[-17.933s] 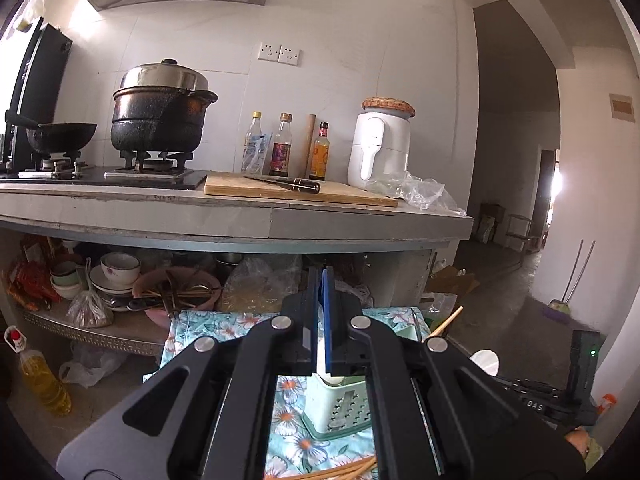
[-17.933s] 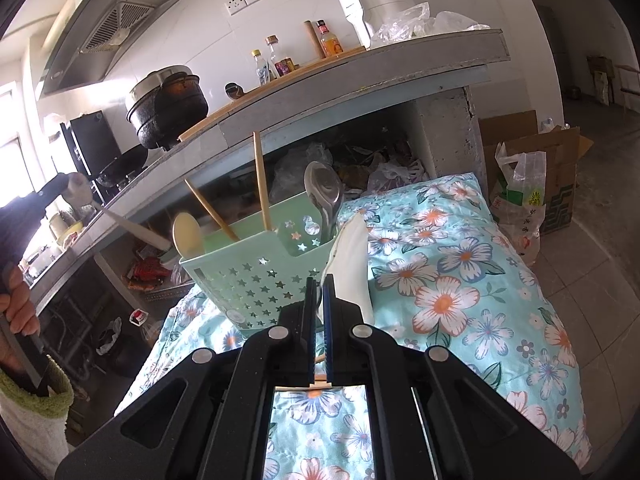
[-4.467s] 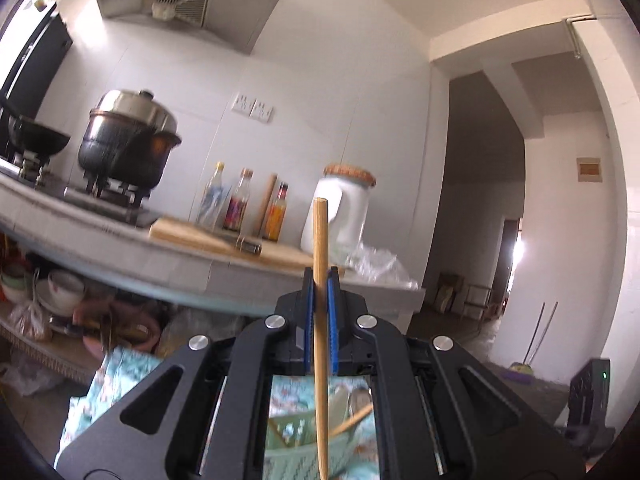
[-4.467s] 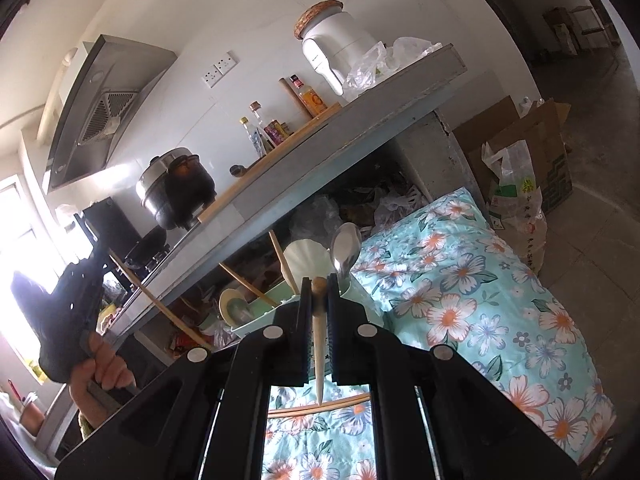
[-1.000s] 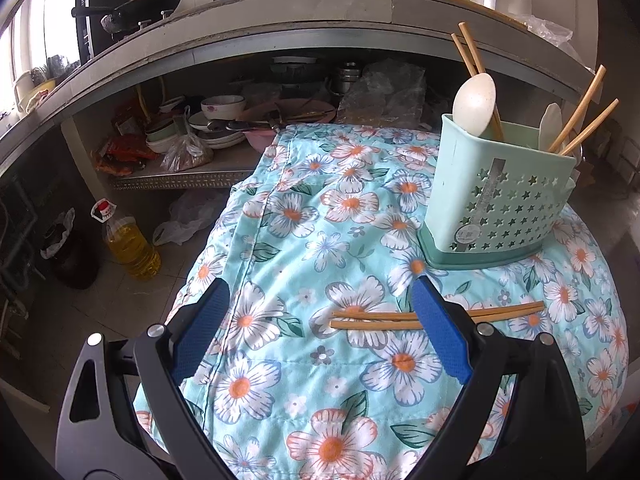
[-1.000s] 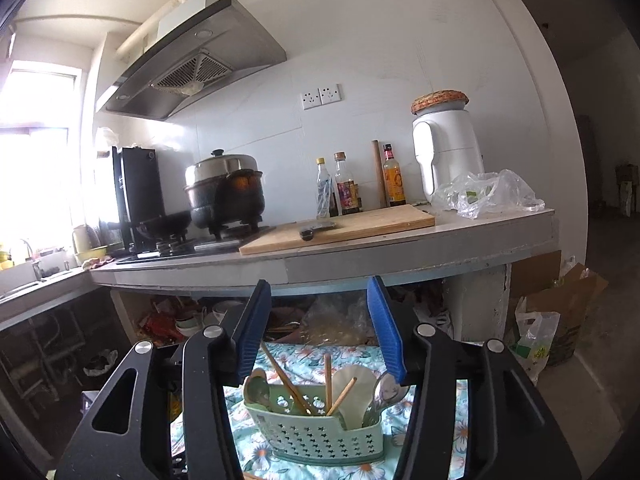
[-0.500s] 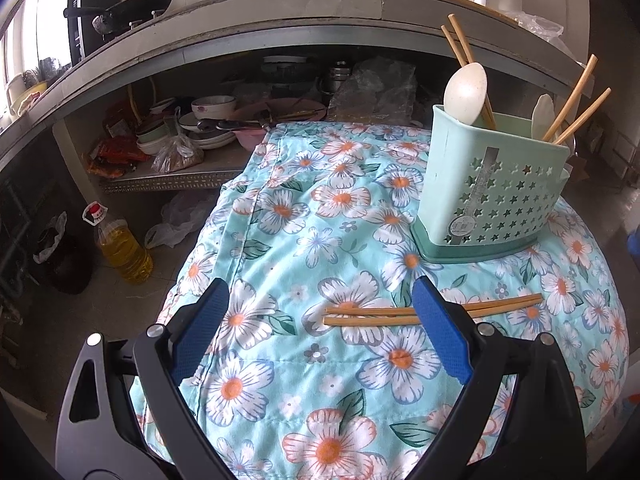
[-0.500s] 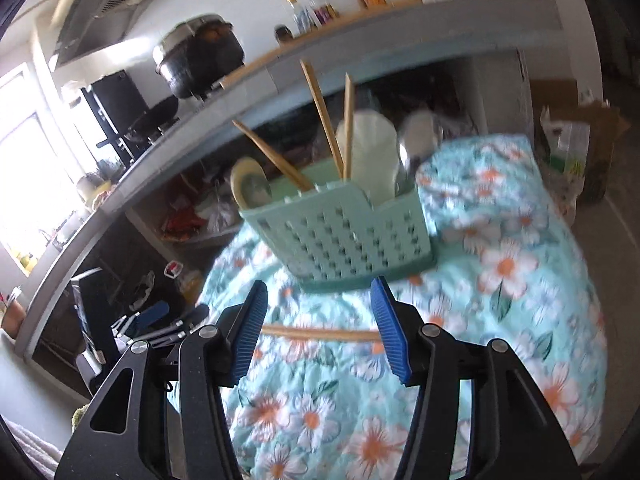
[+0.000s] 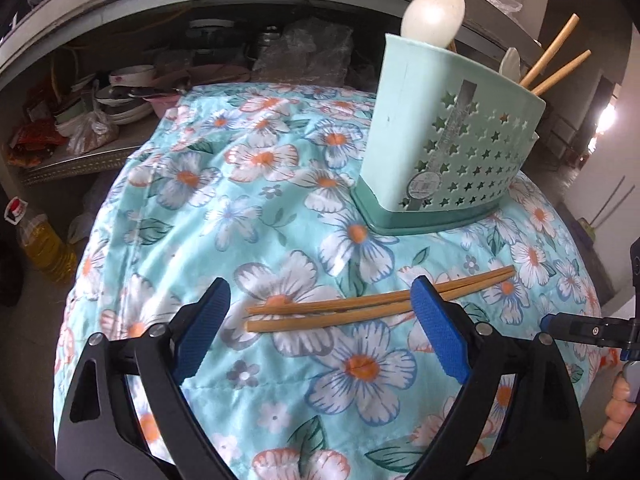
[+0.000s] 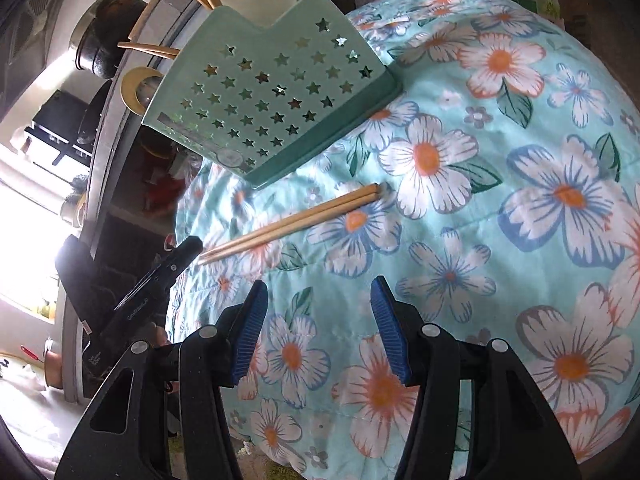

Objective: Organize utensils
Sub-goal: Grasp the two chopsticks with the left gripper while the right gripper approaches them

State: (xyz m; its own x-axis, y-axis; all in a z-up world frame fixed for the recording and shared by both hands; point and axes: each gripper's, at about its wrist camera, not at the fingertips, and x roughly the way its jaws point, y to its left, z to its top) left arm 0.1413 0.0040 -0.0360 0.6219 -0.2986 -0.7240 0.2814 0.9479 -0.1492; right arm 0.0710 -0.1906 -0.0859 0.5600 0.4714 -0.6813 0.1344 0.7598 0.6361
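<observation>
My left gripper (image 9: pixel 320 300) jaws gape wide, just narrowing, straddling two slim wooden chopsticks (image 9: pixel 360 308) lying side by side on the quilted floral cloth (image 9: pixel 240 200); my right gripper (image 10: pixel 319 304) is half-spread, empty. Beyond stands the star-punched mint plastic caddy (image 9: pixel 452 148); only the left view shows its pale spoon (image 9: pixel 432 16)

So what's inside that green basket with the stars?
Sticking out of the green basket are wooden chopsticks and a pale spoon. Their lower ends, and anything shorter inside, are hidden by its walls.
</observation>
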